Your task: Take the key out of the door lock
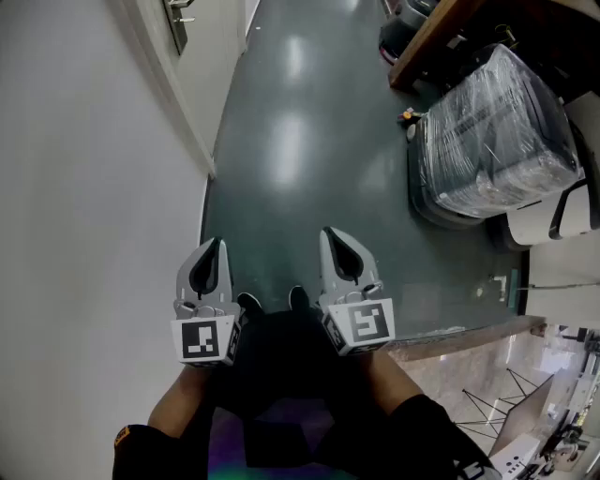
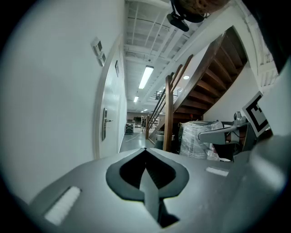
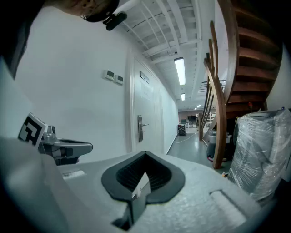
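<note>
The white door is set in the left wall, far ahead of both grippers. Its metal lock plate with a lever handle shows at the top of the head view, and also in the left gripper view and the right gripper view. The key is too small to make out at this distance. My left gripper and right gripper are held side by side over the dark floor, both pointing forward and shut with nothing between the jaws. Neither is near the door.
A plain white wall runs along the left. A plastic-wrapped pallet load stands at the right, beside a wooden staircase. The dark green floor stretches ahead along the corridor. A white chair is at the far right.
</note>
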`<state>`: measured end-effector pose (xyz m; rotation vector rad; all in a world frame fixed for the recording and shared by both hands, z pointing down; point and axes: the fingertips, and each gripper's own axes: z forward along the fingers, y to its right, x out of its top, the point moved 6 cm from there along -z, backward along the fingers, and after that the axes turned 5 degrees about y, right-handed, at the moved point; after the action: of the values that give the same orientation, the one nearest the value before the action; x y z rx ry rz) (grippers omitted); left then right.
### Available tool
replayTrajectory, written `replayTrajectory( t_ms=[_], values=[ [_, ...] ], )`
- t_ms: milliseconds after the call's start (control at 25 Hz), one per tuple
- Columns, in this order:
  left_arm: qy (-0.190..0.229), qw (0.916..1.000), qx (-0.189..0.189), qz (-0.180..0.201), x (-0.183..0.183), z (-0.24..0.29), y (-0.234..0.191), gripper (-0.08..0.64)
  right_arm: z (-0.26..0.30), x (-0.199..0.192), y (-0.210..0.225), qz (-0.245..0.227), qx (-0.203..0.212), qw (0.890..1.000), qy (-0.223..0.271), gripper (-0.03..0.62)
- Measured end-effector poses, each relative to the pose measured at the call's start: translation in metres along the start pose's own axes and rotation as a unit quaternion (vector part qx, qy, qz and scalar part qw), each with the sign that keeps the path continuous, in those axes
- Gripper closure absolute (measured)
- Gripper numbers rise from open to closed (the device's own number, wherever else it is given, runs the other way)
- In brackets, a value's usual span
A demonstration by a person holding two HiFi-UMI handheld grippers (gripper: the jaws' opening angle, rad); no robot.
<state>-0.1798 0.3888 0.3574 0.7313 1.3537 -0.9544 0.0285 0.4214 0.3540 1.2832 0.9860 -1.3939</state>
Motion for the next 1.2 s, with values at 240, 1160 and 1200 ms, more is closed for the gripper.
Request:
replayTrajectory(
  t_ms=[240,1160,1200],
  values=[
    [0.003,1.0,-0.004,0.002,-0.004,-0.003,-0.004,0.545,0.002,0.0,-0.006,0.007,-0.005,1.0,-0.019,0.603],
    [0.019,0.9994,-0.01,-0.026,-0.012,-0.012,-0.041,0.52,0.019,-0.005,-0.034,0.022,-0.012,1.0,-0.014,0.6],
    [0.019,0.9994,-0.007,-0.027,-0.012,-0.012,-0.045,0.52,0.021,-0.005,-0.037,0.02,-0.01,1.0,-0.013,0.6]
  ],
)
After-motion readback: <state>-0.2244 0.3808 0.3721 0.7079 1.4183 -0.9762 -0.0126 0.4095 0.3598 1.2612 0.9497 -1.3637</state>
